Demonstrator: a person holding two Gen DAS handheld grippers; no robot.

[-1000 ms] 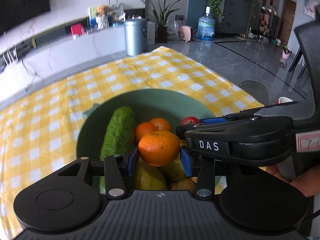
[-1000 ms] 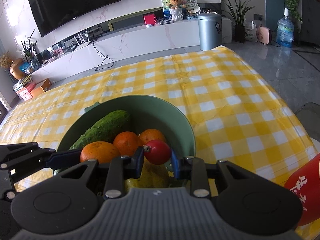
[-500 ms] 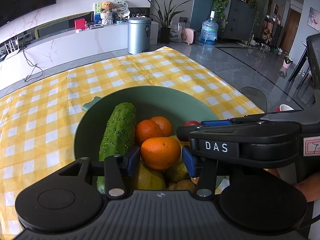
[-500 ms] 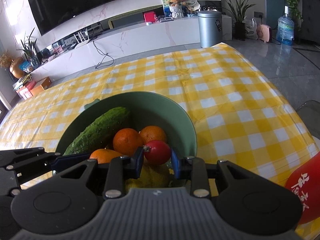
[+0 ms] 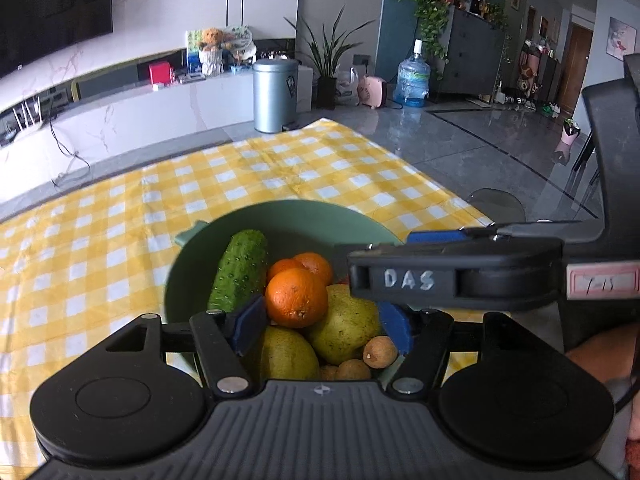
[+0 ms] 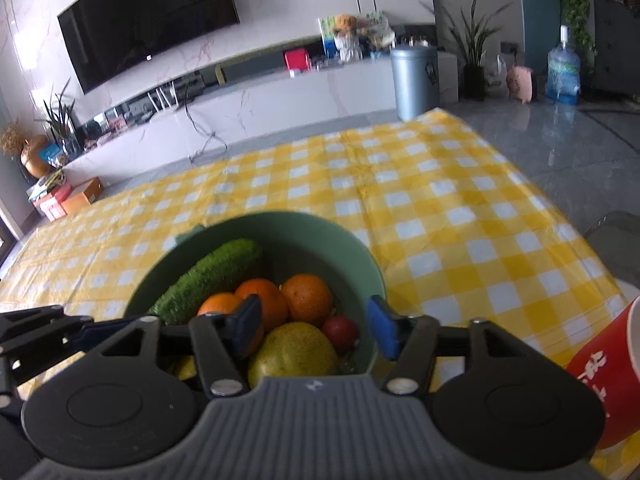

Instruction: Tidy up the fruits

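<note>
A green bowl (image 5: 280, 210) (image 6: 304, 220) on the yellow checked tablecloth (image 5: 280, 168) holds a cucumber (image 5: 240, 268) (image 6: 208, 276), oranges, pears (image 5: 348, 328) and small brown longans (image 5: 378, 354). My left gripper (image 5: 322, 330) hangs over the bowl's near side, its jaws opening. An orange (image 5: 296, 298) sits on the pile between them, and the pads do not press it. My right gripper (image 6: 316, 330) is also opening. A small red fruit (image 6: 340, 332) lies in the bowl between its pads, untouched, beside a pear (image 6: 292, 350). In the left wrist view the right gripper (image 5: 436, 237) crosses from the right.
A red paper cup (image 6: 604, 368) stands at the right, close to the right gripper. A hand (image 5: 596, 356) holds the right gripper. In the right wrist view the left gripper's fingers (image 6: 40, 332) reach in from the left. The cloth's far and right edges drop to a grey floor.
Both grippers have opened and let go: the orange left the left pads and the red fruit left the right pads, and both now rest in the bowl. The left gripper drew back and up.
</note>
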